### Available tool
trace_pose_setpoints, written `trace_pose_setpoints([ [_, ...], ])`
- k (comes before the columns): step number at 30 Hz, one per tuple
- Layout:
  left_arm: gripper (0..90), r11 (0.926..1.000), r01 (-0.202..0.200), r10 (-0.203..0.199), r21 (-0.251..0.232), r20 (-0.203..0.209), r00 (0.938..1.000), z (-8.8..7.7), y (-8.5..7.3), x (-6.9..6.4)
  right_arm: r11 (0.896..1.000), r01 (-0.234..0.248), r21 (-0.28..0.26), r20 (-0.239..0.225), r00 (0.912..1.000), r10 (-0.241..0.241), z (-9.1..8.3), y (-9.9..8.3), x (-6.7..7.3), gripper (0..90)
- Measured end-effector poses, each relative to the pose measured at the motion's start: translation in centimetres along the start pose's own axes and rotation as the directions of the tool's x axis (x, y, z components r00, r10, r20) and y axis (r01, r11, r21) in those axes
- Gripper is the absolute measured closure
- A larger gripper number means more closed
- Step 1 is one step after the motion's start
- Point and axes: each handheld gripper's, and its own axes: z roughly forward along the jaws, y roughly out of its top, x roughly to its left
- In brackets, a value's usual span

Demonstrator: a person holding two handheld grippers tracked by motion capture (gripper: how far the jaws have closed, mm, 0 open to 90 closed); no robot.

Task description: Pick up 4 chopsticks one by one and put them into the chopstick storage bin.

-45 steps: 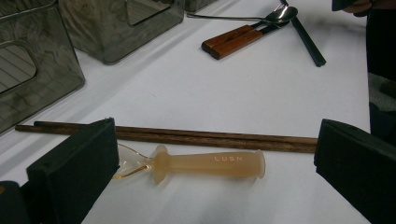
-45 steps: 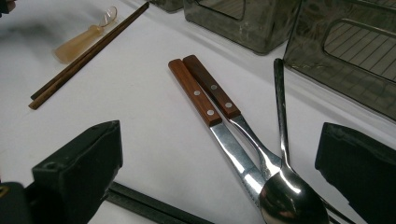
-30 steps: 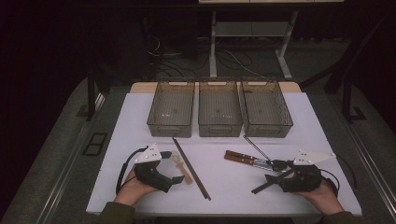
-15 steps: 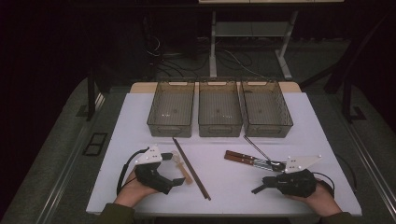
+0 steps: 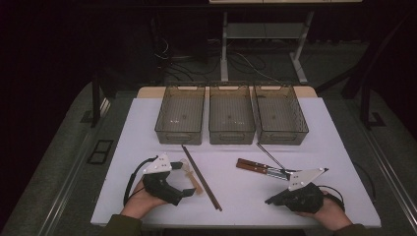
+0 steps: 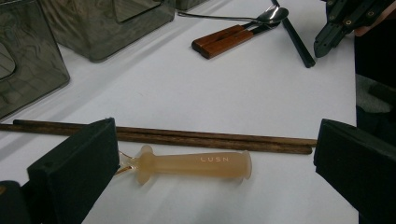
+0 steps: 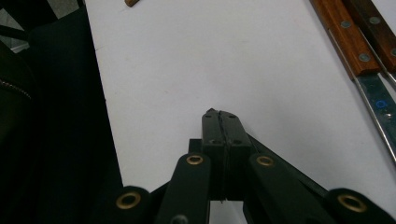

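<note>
Translucent amber, the small LUSN-marked handle (image 6: 194, 164) lies on the white table (image 5: 314, 128) between the wide-apart jaws of the left gripper (image 5: 187, 191), just beside the wooden chopsticks (image 6: 187, 138); nothing is grasped yet. The right gripper (image 7: 223, 122) has just clenched on nothing, its jaws pressed together near the wood-handled knives (image 5: 255, 167). All three clear bins (image 5: 231, 115) look empty, so the sorting seems barely begun. The handle's clear working end is cut off behind the jaw, possibly a spoon.
</note>
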Motion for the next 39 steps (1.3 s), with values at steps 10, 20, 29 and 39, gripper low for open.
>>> trace_pose_setpoints([
  [10,0.0,1.0,0.002,-0.002,-0.001,-0.001,1.0,0.0,0.0,0.0,1.0,0.017,0.017,-0.005,0.9998,-0.017,0.4,0.2,0.2,89.9],
  [20,0.0,1.0,0.0,0.0,0.002,-0.003,1.0,0.0,0.0,0.0,0.999,0.025,0.028,0.003,0.9997,-0.025,0.9,0.4,0.2,89.9],
  [29,0.0,1.0,0.002,-0.002,0.001,-0.002,1.0,0.0,0.0,0.0,0.999,0.033,0.027,0.01,0.9994,-0.033,1.2,0.8,0.1,89.9],
  [39,0.0,1.0,0.004,-0.004,-0.002,-0.001,1.0,0.0,0.0,0.0,0.999,0.035,0.024,0.023,0.9991,-0.036,1.4,1.1,-0.1,89.9],
])
